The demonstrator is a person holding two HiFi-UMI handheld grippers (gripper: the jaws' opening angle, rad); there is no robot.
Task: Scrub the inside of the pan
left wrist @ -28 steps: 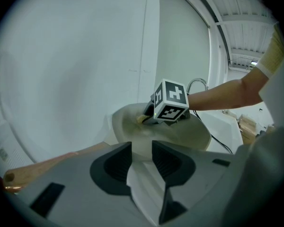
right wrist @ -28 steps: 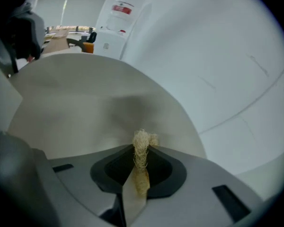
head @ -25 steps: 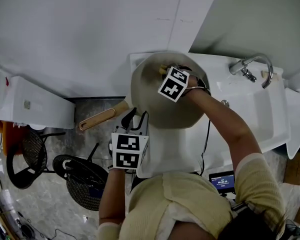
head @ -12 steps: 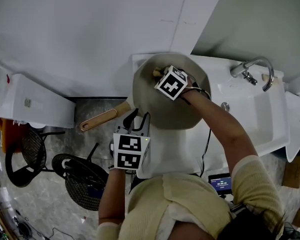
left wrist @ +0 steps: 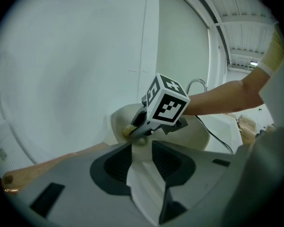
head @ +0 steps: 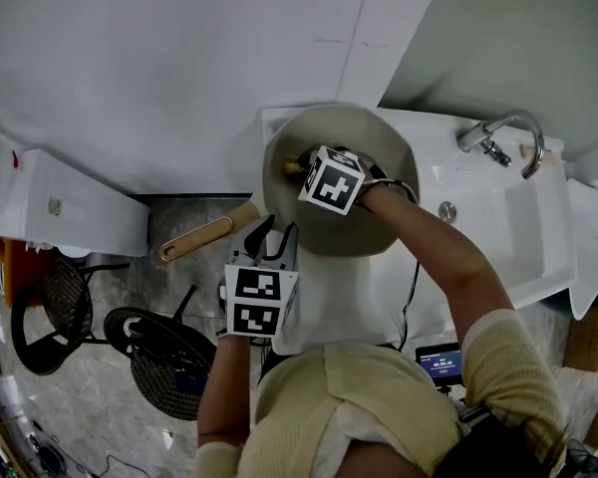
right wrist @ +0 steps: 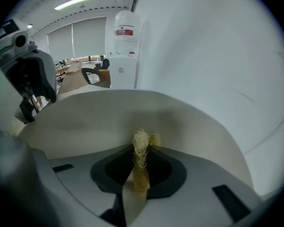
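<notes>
Two grippers, both clamped on something.

Nearest is the left gripper (head: 271,235). Its jaws are closed on the near rim of the pan (head: 364,229), close to the root of the wooden handle (head: 201,235). The cream rim fills the gap between the pads. The handle sticks out to the left, over the floor.

The pan sits on the left end of the white sink unit (head: 498,227), with its inside facing the head camera.

The right gripper (head: 301,165) is inside the pan, reaching in from the right and angled down. Its jaws are pinched together on a thin straw-coloured scrubber (right wrist: 141,151). The scrubber's frayed tip pokes out past the jaws, at the far-left part of the pan's inner wall. Can't tell if it's actually touching.

Right of the pan is the basin, with a chrome faucet (head: 503,132) at its far edge. A white wall (head: 179,58) is behind everything.

In the right gripper view, a water dispenser (right wrist: 124,51) stands well beyond the pan rim.
</notes>
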